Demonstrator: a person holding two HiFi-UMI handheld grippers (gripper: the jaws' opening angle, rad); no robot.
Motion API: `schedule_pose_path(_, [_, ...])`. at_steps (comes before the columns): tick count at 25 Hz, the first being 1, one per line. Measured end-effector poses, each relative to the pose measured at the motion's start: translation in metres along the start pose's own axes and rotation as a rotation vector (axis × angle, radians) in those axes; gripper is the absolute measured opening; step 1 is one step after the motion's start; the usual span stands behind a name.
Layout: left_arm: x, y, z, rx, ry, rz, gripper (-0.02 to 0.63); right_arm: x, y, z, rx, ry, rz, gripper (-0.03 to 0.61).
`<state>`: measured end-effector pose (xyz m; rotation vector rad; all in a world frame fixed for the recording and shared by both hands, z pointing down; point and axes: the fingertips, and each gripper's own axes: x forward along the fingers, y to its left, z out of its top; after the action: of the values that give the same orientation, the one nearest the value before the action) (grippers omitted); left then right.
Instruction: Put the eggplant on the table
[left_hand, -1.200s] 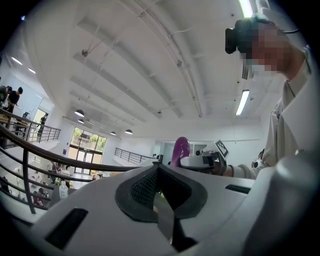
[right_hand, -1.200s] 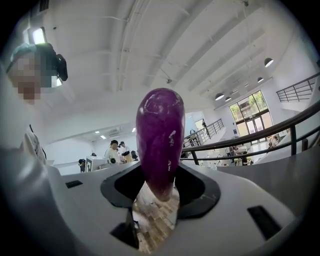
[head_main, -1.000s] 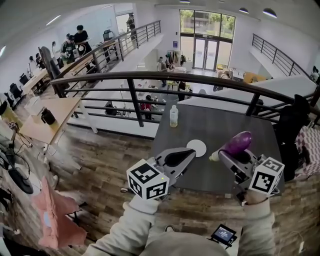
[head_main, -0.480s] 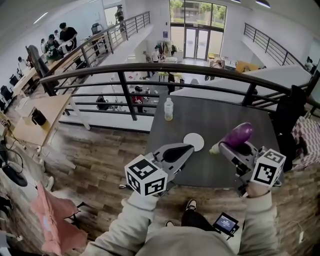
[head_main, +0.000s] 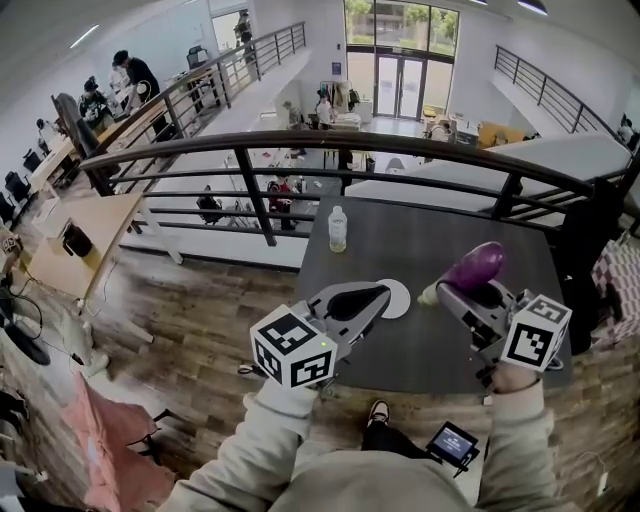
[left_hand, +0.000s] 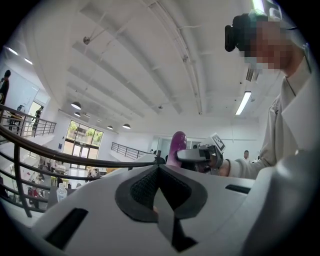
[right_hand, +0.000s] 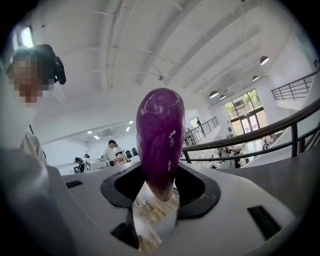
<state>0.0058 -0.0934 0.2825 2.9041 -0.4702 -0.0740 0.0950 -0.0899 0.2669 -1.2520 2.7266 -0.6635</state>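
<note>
Eggplant (head_main: 474, 268) in right gripper (head_main: 458, 293), jaws part-open

purple eggplant (head_main: 475, 268), dark grey table (head_main: 420, 340)

Beige sleeves (head_main: 262, 447); left gripper (head_main: 383, 294), right gripper (head_main: 450, 296): pale grey shells, black-lined jaws, black-and-white marker cubes (head_main: 293, 351).
</note>
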Motion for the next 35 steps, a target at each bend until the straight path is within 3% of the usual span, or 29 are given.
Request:
schedule_pose_path(8, [0.053,0.039,0.022,0.0,-0.001,0.017,0.006,0.014,-0.056,0.045,0.008,-0.012,0.015,0.196])
schedule_pose_path(22, [0.142,0.107,0.019,-0.013,0.005,0.039,0.006,0.049,-0.159,0.071,0.037,0.019,0.054,0.196])
schedule_pose_path(35, [0.156,0.129,0.019,-0.02,0.058,0.041,0.006,0.062,-0.182,0.072,0.095,0.016,0.069,0.196])
